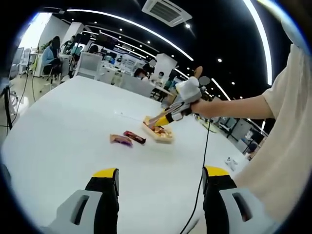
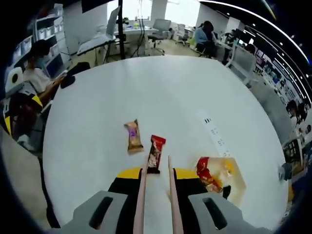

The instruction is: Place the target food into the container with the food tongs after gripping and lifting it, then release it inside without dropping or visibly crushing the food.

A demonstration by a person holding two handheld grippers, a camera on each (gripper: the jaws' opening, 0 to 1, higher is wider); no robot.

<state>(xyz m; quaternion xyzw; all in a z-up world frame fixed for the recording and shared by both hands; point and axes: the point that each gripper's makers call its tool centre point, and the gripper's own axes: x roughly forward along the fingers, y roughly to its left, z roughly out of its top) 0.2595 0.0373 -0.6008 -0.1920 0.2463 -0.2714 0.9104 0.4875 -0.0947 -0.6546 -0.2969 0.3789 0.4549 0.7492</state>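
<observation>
Now poised with tongs (image 2: 157, 190) parted near red snack packet (image 2: 156, 152); left gripper (image 1: 161, 183) agape; could crush if squeezed hard

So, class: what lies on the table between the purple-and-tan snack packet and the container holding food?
In the right gripper view, the red snack packet lies between the purple-and-tan packet and the container; the tongs reach toward it.

We see a wide white table (image 2: 97, 122) carrying a tan-and-purple snack packet (image 2: 133, 136) with a red snack bar (image 2: 156, 152) just beside it, apart. Near the bar sits a pale tray-like container (image 2: 234, 183) (red-wrapped food inside). In the left gripper view a black cable (image 1: 200, 185) trails over the tabletop.
</observation>
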